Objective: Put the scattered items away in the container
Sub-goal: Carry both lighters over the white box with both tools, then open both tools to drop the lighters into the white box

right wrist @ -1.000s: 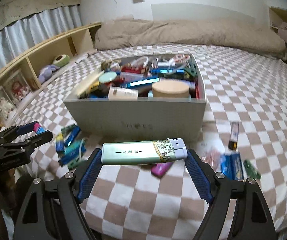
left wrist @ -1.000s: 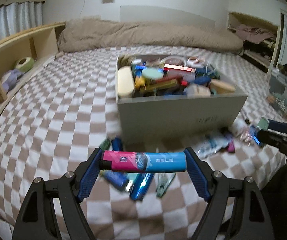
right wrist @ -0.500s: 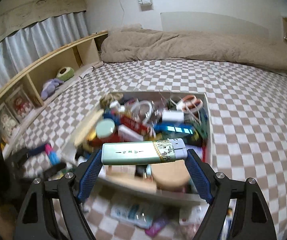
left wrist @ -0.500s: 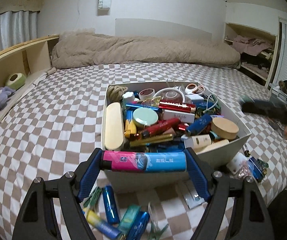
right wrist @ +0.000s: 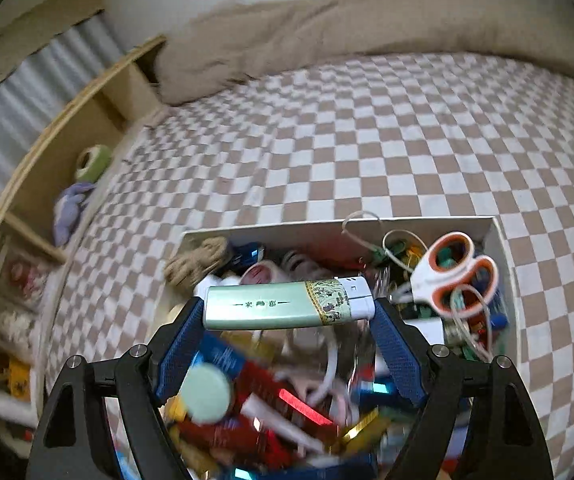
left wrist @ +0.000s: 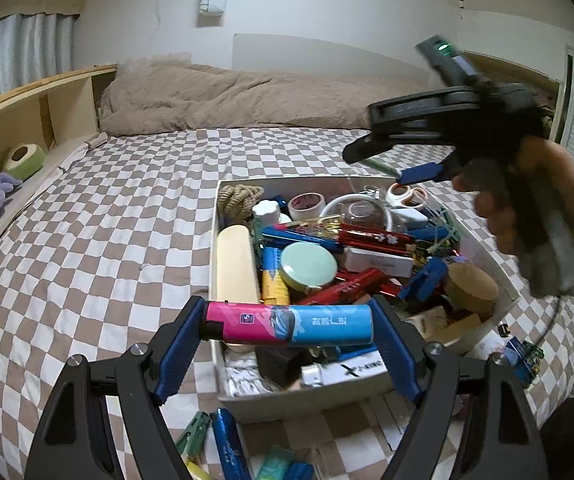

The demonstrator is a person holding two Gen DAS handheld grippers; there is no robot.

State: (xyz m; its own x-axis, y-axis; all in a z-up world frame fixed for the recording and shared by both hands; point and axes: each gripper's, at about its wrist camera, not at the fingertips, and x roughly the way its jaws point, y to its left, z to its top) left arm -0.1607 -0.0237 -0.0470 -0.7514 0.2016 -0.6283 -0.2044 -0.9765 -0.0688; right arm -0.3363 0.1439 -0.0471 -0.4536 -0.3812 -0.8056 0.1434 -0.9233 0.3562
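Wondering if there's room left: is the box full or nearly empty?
Full. The box is heaped to its rim with lighters, tape rolls and scissors; both tongs hold lighters above it.

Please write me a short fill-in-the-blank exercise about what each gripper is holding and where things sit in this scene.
1. The left gripper is shut on a pink and ____ lighter.
2. The right gripper grips a pale ____ lighter by its two ends.
3. The orange-and-white scissors lie ____ the white rectangular box.
4. The box stands on a brown-and-white ____ bedspread.

Missing words: blue; green; inside; checked
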